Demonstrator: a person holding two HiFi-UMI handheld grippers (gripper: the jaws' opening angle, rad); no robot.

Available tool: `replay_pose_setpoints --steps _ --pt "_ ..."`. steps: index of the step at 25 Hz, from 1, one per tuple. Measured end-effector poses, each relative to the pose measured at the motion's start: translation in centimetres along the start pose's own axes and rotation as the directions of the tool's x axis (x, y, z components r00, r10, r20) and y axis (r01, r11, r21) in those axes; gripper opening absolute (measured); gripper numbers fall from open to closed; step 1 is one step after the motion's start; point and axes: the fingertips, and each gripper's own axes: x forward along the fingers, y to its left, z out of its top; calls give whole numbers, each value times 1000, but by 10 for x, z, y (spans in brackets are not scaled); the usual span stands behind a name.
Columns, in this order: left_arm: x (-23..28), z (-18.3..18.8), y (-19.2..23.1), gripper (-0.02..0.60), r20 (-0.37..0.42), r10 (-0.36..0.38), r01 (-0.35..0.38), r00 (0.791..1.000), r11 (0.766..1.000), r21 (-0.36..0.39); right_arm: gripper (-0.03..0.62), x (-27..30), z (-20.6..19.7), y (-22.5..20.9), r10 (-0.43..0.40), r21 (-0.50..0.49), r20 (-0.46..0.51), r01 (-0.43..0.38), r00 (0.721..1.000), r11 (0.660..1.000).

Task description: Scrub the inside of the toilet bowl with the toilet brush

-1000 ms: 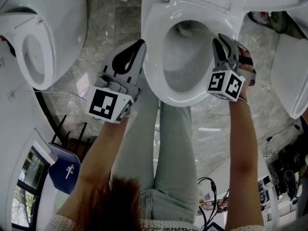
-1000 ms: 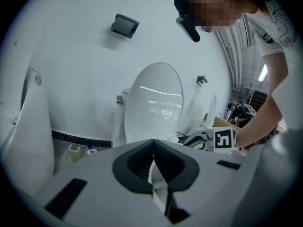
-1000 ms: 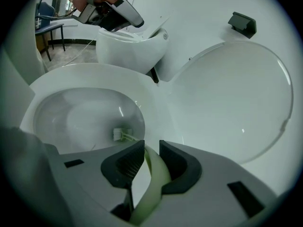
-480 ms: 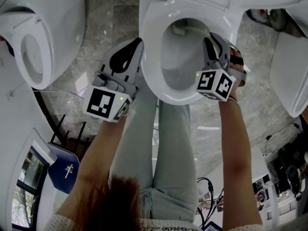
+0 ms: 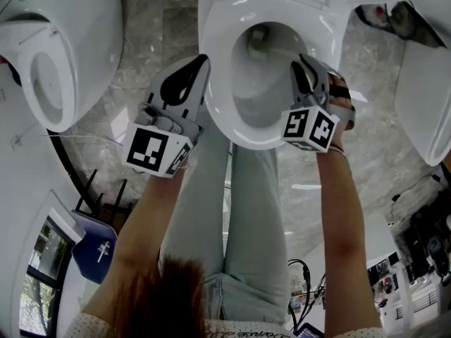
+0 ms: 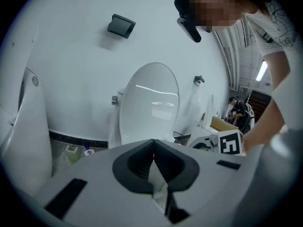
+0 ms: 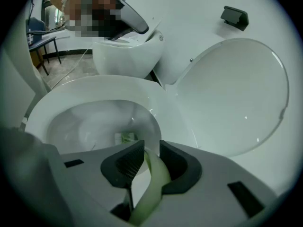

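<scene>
Toilet brush (image 7: 150,176): pale green handle pinched between jaws of my right tongs (image 7: 151,150), jaws narrowly apart, tight on it. Long axis runs forward and down from tongs, bristle end low inside toilet bowl (image 7: 94,86). Lid (image 7: 236,93) up behind. My left tongs (image 6: 154,148) closed tip to tip, empty, just outside bowl's left rim, above floor (image 5: 141,48). Marker cube (image 5: 310,127) shows black-white squares.

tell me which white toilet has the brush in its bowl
The middle white ceramic toilet of the three: only there does the right gripper hold a pale green toilet brush into the bowl.
</scene>
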Motion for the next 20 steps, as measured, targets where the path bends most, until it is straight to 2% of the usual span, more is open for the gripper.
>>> replay_pose_setpoints --steps 10,20 --pt "-7 0 -12 3 3 3 -3 1000 1000 2 110 -25 -8 23 47 -175 33 -41 998 984" --pt "-19 -3 -16 3 -12 34 -33 999 999 16 109 -27 -7 22 75 -281 52 -58 996 958"
